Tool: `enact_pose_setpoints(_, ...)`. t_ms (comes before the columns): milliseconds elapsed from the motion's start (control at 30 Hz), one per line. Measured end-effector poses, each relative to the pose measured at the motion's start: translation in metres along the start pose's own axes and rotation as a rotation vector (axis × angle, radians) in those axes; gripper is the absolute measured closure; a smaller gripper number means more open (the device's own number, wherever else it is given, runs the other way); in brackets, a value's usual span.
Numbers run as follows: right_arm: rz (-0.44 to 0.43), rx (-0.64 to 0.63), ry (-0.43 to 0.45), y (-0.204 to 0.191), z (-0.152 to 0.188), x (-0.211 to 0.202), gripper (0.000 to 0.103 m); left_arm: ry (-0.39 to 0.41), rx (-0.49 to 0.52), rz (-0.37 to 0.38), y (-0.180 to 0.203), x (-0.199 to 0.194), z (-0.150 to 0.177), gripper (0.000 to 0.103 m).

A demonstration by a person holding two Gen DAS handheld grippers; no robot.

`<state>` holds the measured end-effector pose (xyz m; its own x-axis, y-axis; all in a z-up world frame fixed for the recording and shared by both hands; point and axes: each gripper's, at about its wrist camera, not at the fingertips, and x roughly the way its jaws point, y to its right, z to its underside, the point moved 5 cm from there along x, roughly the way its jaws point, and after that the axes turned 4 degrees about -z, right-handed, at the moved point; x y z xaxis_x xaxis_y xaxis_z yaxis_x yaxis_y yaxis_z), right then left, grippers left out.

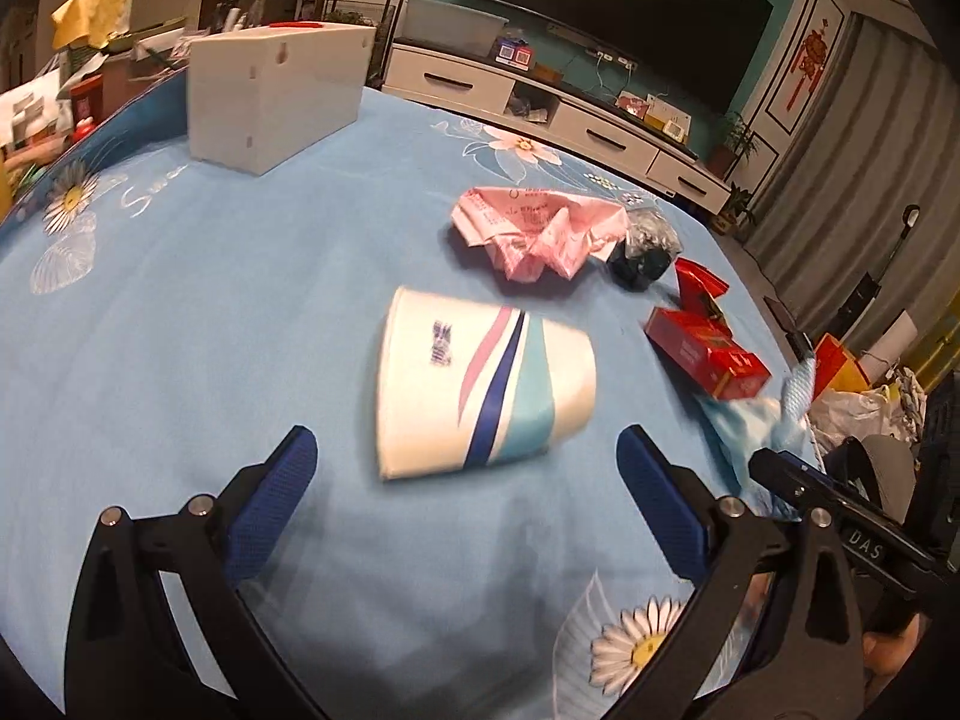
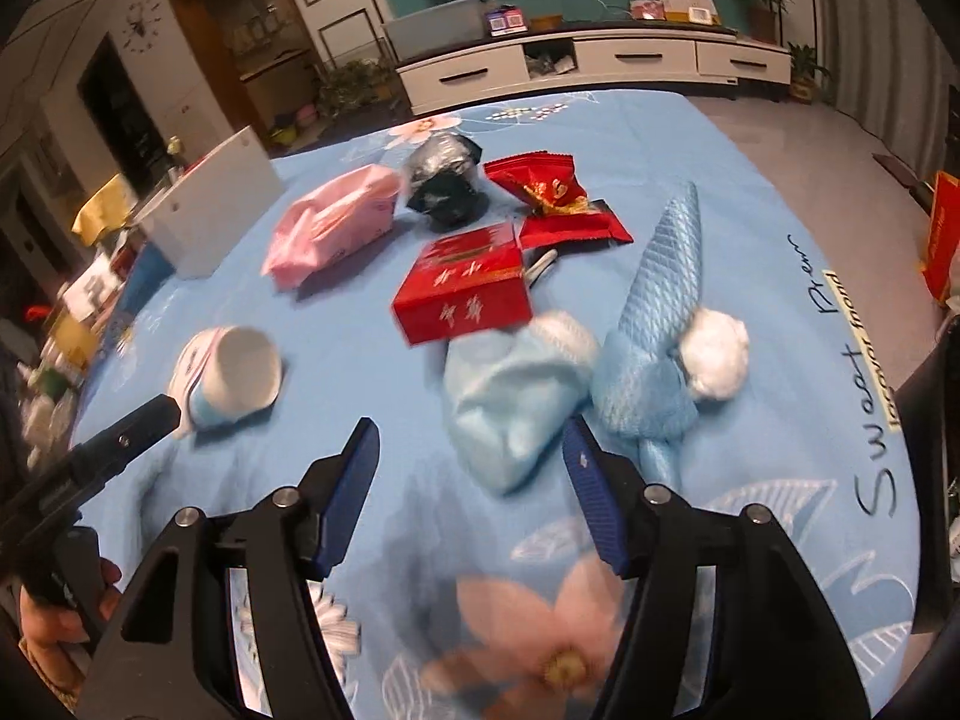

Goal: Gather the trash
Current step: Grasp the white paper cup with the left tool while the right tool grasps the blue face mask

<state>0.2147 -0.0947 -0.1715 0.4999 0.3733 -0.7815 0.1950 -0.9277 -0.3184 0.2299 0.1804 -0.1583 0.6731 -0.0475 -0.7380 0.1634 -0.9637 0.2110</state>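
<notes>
A white paper cup (image 1: 480,384) with pink and blue stripes lies on its side on the blue cloth, just ahead of my left gripper (image 1: 468,468), which is open and holds nothing. The same paper cup (image 2: 231,378) shows at the left in the right wrist view. My right gripper (image 2: 471,450) is open with nothing between its pads, just short of a crumpled light-blue cloth (image 2: 510,396). Beyond lie a red box (image 2: 465,291), a pink bag (image 2: 330,228), a black bag (image 2: 444,180) and red wrappers (image 2: 552,192).
A white box (image 1: 270,102) stands at the far left of the table. A light-blue patterned cone (image 2: 666,282) and a white wad (image 2: 717,354) lie to the right. The table's right edge drops to the floor; a TV cabinet (image 2: 600,60) stands behind.
</notes>
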Motion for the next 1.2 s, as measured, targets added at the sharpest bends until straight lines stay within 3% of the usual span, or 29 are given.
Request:
enact_pose_setpoints(233,0.012,0.013,0.0,0.001,-0.008,0.017,0.04,-0.059,0.058,-0.052,0.018,0.033,-0.008,0.003)
enact_pose_setpoints(300,0.023,0.011,0.003,0.001,-0.008,0.018,0.047,-0.075,0.054,-0.063,0.018,0.038,-0.006,0.003)
enact_pose_setpoints(367,0.029,0.006,0.008,0.003,-0.008,0.017,0.065,-0.071,0.044,-0.057,0.017,0.038,-0.005,0.005)
enact_pose_setpoints(400,0.032,0.006,0.007,0.005,-0.008,0.017,0.067,-0.066,0.041,-0.055,0.017,0.038,-0.005,0.007)
enact_pose_setpoints(433,0.032,0.012,0.007,0.006,-0.007,0.016,0.072,-0.063,0.04,-0.05,0.017,0.037,-0.004,0.018)
enact_pose_setpoints(467,0.028,0.022,0.003,0.009,-0.006,0.014,0.079,-0.065,0.039,-0.046,0.016,0.035,-0.002,0.018)
enact_pose_setpoints(567,0.015,0.029,0.008,0.011,-0.001,0.006,0.087,-0.057,0.038,-0.024,0.018,0.029,0.003,0.018)
enact_pose_setpoints(933,-0.082,0.035,0.023,0.004,0.038,-0.058,0.088,-0.028,0.088,0.092,0.046,-0.025,0.031,0.018)
enact_pose_setpoints(1200,-0.087,0.051,0.098,0.017,0.057,-0.115,0.088,-0.026,0.139,0.17,0.078,-0.068,0.055,0.018)
